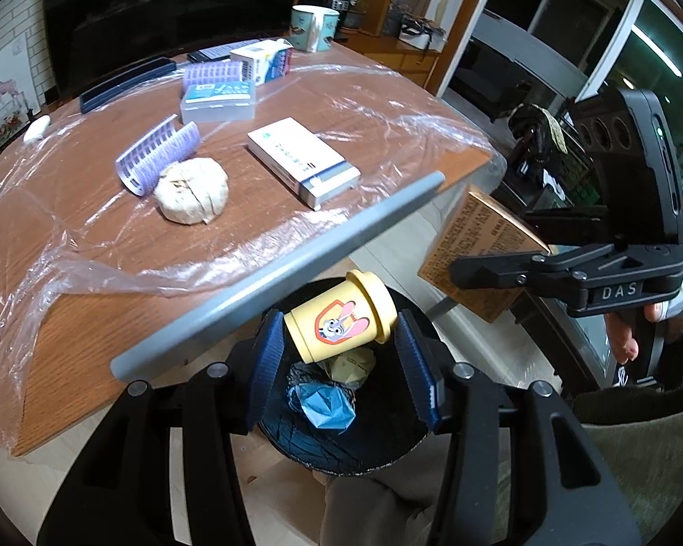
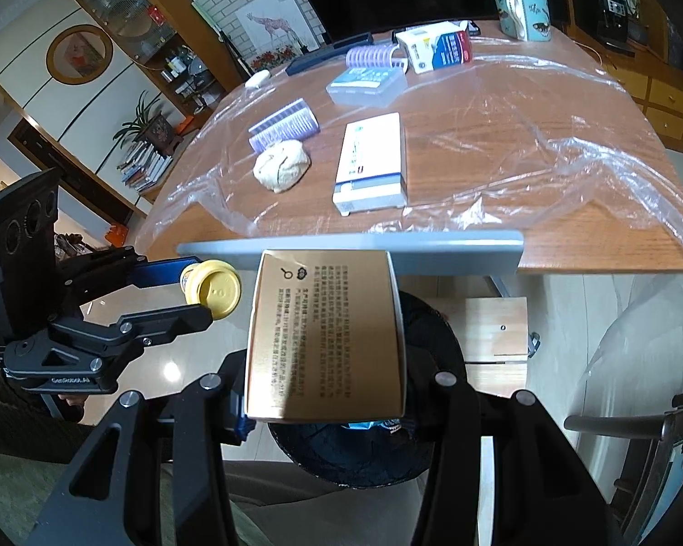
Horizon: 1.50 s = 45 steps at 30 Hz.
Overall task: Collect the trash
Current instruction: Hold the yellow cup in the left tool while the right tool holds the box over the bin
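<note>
The left gripper (image 1: 339, 355) squeezes a small yellow cup (image 1: 339, 321) with a cartoon rabbit on it. The cup lies on its side between the blue pads (image 1: 266, 364), right above the black trash bin (image 1: 341, 450). Inside the bin are a blue crumpled scrap (image 1: 325, 405) and a pale paper ball (image 1: 348, 364).

The right gripper (image 2: 325, 409) is clenched on a gold box (image 2: 325, 334) with small black print. The box hangs over the same bin (image 2: 428, 327), just beside the cup (image 2: 211, 289).

Both are below the edge of the wooden table (image 1: 114, 209). On the table, on a clear plastic sheet (image 1: 387, 104), lie a white box (image 1: 303, 159), a round paper lump (image 1: 191, 191), a purple roller (image 1: 157, 154) and a mug (image 1: 314, 27)
</note>
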{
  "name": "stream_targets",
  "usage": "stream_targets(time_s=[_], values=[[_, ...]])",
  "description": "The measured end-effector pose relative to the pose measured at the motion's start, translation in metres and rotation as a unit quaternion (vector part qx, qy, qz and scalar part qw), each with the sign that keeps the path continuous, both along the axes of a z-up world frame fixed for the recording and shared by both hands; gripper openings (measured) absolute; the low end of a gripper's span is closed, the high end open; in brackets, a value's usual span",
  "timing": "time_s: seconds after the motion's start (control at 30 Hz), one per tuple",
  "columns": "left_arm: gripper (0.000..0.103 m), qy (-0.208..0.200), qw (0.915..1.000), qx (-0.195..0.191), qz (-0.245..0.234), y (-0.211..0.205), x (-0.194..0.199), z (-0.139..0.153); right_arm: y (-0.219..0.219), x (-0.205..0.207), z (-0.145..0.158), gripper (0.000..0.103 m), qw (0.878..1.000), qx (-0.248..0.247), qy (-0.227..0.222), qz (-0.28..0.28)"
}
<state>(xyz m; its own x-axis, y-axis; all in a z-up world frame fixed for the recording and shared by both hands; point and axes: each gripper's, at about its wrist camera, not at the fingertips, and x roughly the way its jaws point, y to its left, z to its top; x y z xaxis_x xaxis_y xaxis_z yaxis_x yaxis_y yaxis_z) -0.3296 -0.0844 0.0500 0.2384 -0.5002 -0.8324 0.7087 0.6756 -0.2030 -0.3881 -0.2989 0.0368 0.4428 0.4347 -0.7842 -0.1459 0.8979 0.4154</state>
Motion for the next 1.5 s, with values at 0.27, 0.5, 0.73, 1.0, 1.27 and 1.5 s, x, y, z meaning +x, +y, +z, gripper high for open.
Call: stream_targets(time_s=[0.27,0.5,0.73,1.0,1.27,1.5], values=[[0.051,0.010,0.9996,0.016,-0.020,-0.005,-0.006,-0.016,0.006,-0.003,-0.015,0.047,1.000,-0.013,0.018,0.006],[0.051,0.014,0.9986,0.043,-0.027,-0.008,-0.008,-0.037,0.012,-0.004,-0.033,0.047,0.999,-0.031,0.034,0.016],[0.051,0.018,0.9974,0.066,-0.023,-0.011,-0.009,-0.056,0.016,-0.002,-0.051,0.047,0.998,-0.041,0.048,0.024],[0.051,0.028,0.9962,0.082,-0.011,-0.016,-0.006,-0.076,0.019,0.004,-0.067,0.047,0.996,-0.049,0.063,0.034],[0.051,0.036,0.9946,0.097,-0.001,-0.022,-0.007,-0.094,0.026,0.011,-0.081,0.047,0.994,-0.067,0.073,0.051],[0.051,0.045,0.9926,0.113,0.004,-0.025,-0.003,-0.114,0.033,0.019,-0.094,0.047,0.991,-0.090,0.079,0.066]])
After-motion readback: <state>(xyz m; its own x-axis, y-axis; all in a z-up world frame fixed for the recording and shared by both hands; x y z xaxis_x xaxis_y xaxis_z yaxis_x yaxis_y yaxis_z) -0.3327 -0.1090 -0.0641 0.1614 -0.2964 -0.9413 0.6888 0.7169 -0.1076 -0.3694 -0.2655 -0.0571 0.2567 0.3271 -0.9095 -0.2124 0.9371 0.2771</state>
